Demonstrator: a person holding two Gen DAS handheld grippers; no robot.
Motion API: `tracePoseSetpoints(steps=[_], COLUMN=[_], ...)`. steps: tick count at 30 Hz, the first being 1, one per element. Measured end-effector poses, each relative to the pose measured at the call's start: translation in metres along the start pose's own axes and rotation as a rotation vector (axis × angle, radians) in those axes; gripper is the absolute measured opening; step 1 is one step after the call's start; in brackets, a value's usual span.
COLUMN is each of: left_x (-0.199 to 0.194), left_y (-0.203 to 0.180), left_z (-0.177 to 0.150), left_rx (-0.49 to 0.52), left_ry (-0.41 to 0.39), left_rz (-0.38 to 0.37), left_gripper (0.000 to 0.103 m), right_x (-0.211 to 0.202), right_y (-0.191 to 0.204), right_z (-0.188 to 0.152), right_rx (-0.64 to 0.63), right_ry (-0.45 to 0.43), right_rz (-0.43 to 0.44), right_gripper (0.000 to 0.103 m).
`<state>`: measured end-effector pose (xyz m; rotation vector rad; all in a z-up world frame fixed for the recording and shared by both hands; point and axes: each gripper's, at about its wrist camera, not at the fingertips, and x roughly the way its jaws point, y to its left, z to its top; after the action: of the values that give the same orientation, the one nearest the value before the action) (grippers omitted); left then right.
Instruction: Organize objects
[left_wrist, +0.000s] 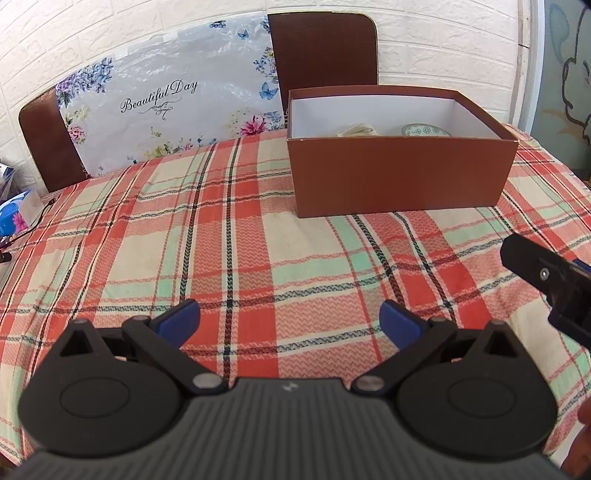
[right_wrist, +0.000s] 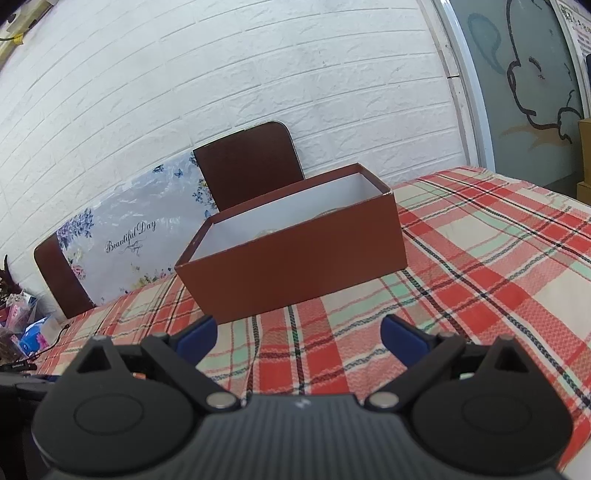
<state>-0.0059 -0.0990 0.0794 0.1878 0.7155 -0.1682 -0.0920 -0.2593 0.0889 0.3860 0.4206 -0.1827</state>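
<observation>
1. Left gripper hangs over the plaid tablecloth, blue fingers spread wide with nothing between them.
2. Right gripper is likewise splayed and empty.
3. Brown box stands lidless on the cloth's far side, a patterned bowl and a pale bundle inside.
4. Chair backs rise behind the box.

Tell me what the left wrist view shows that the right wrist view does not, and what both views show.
Only the left wrist view shows the patterned bowl and a pale crumpled item inside the box, plus the right gripper at its edge. Only the right wrist view shows cardboard cartons at far right. Both share the open brown box, the plaid tablecloth, two brown chairs and open, empty jaws.
</observation>
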Motion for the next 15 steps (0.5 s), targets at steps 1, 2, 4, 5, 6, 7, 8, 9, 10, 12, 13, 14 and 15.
tracePoseSetpoints(steps=[1, 2, 4, 5, 6, 7, 8, 9, 10, 12, 13, 14, 15], left_x=[0.0000, -0.0001, 0.0001, 0.0003, 0.0007, 0.0008, 0.0008, 0.0007, 0.0007, 0.0003, 0.0004, 0.0004, 0.0004], left_y=[-0.0002, -0.0001, -0.0006, -0.0006, -0.0006, -0.0005, -0.0004, -0.0003, -0.0001, 0.0001, 0.0003, 0.0002, 0.0003], left_z=[0.0000, -0.0003, -0.0002, -0.0003, -0.0007, -0.0009, -0.0010, -0.0011, -0.0012, -0.0012, -0.0011, -0.0010, -0.0011], left_rx=[0.000, 0.001, 0.000, -0.001, -0.001, -0.001, -0.002, -0.003, -0.004, -0.005, -0.004, -0.003, -0.003], left_ry=[0.000, 0.001, 0.002, 0.004, 0.006, 0.007, 0.007, 0.007, 0.008, 0.010, 0.011, 0.013, 0.015], left_rz=[0.000, 0.000, 0.000, -0.001, -0.001, -0.001, 0.000, 0.001, 0.001, -0.001, -0.003, -0.005, -0.007], left_gripper=[0.103, 0.103, 0.103, 0.103, 0.103, 0.103, 0.103, 0.103, 0.103, 0.103, 0.103, 0.103, 0.103], right_x=[0.0000, 0.0001, -0.0002, -0.0002, -0.0003, -0.0004, -0.0008, -0.0012, -0.0013, -0.0008, -0.0009, -0.0009, -0.0007], right_y=[0.0000, -0.0002, -0.0004, -0.0001, 0.0003, 0.0004, 0.0006, 0.0011, 0.0011, 0.0015, 0.0021, 0.0023, 0.0024], right_z=[0.0000, 0.0001, -0.0005, -0.0009, -0.0010, -0.0011, -0.0012, -0.0013, -0.0013, -0.0014, -0.0016, -0.0016, -0.0017], right_rx=[-0.001, -0.001, -0.001, -0.003, -0.003, -0.003, -0.002, -0.004, -0.005, -0.004, -0.003, -0.004, -0.004], right_ry=[-0.001, -0.001, -0.002, -0.002, -0.002, -0.003, -0.004, -0.006, -0.007, -0.006, -0.005, -0.006, -0.005], right_rz=[-0.001, 0.000, 0.002, 0.001, 0.000, 0.001, 0.001, 0.000, 0.000, 0.000, -0.001, -0.002, -0.003], right_gripper=[0.099, 0.099, 0.099, 0.099, 0.099, 0.099, 0.099, 0.099, 0.099, 0.099, 0.099, 0.099, 0.099])
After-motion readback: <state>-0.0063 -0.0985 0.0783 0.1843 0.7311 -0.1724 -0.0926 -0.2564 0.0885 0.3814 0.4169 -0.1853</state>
